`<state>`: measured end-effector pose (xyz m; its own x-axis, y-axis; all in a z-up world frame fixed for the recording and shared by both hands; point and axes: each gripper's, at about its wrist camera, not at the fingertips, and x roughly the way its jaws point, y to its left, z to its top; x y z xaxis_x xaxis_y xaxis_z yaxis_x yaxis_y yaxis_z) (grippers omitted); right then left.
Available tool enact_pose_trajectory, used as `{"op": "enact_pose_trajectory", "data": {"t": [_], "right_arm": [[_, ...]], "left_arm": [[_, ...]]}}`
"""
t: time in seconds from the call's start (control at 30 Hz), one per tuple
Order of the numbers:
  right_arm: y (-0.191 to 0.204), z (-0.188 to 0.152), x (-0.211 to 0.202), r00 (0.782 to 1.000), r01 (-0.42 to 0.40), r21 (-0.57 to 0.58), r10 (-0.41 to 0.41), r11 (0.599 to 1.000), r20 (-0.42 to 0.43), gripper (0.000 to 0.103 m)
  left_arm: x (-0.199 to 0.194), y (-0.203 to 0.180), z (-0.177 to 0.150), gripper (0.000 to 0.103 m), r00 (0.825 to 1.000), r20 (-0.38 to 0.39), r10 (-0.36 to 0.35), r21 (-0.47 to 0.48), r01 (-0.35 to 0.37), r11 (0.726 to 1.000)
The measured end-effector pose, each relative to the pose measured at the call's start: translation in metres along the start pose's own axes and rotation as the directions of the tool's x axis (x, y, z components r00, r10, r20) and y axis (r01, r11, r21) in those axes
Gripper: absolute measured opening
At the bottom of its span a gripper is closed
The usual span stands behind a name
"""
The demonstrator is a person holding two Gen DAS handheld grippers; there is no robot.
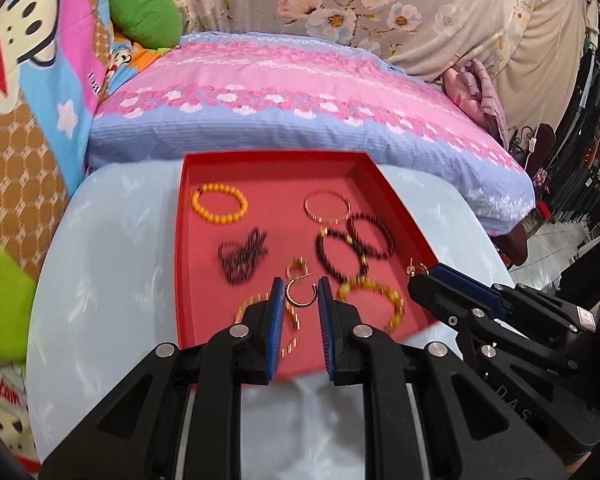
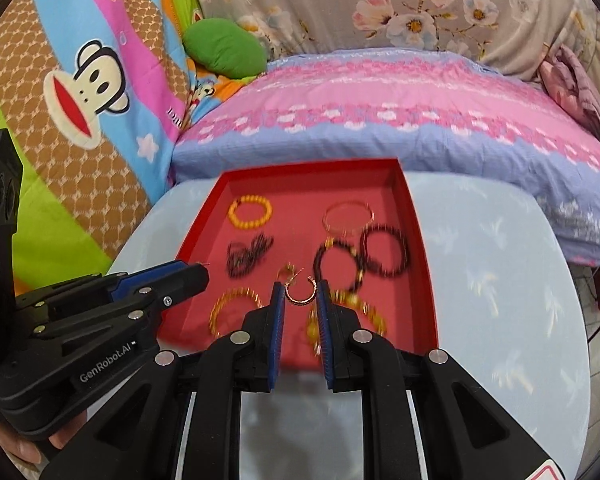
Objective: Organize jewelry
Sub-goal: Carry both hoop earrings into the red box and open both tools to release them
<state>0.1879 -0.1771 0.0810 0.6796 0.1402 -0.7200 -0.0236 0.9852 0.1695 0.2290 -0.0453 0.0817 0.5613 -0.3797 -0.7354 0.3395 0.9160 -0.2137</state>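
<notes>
A red tray (image 1: 188,240) (image 2: 420,240) on a pale blue table holds jewelry: a yellow bead bracelet (image 1: 219,203) (image 2: 250,212), a thin gold bangle (image 1: 327,207) (image 2: 349,216), two dark bead bracelets (image 1: 356,246) (image 2: 360,258), a black chain heap (image 1: 242,258) (image 2: 249,255), gold chain bracelets and loose gold earrings. My left gripper (image 1: 299,290) is shut on a gold hoop earring (image 1: 301,295) above the tray's near part. My right gripper (image 2: 300,292) is shut on another gold hoop earring (image 2: 300,293). The right gripper also shows in the left wrist view (image 1: 420,276) at the tray's right edge.
The pale blue table (image 1: 112,280) (image 2: 500,280) extends on both sides of the tray. Behind it lies a pink and lilac bed cover (image 1: 300,92) (image 2: 400,112), a green cushion (image 1: 146,14) (image 2: 224,48) and a cartoon monkey blanket (image 1: 24,40) (image 2: 84,92).
</notes>
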Motion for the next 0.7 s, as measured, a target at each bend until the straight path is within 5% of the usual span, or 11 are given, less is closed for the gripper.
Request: {"op": "enact_pose_trajectory", "data": {"t": [0.27, 0.7], "right_arm": [[-0.004, 0.048, 0.059, 0.999, -0.01, 0.006, 0.01, 1.0, -0.038, 0.015], [-0.008, 0.07, 0.12, 0.994, 0.008, -0.019, -0.01, 1.0, -0.108, 0.01]], "left_arm": [[0.059, 0.014, 0.046, 0.016, 0.998, -0.054, 0.028, 0.006, -0.027, 1.0], [0.11, 0.037, 0.06, 0.017, 0.991, -0.126, 0.04, -0.018, -0.043, 0.999]]}}
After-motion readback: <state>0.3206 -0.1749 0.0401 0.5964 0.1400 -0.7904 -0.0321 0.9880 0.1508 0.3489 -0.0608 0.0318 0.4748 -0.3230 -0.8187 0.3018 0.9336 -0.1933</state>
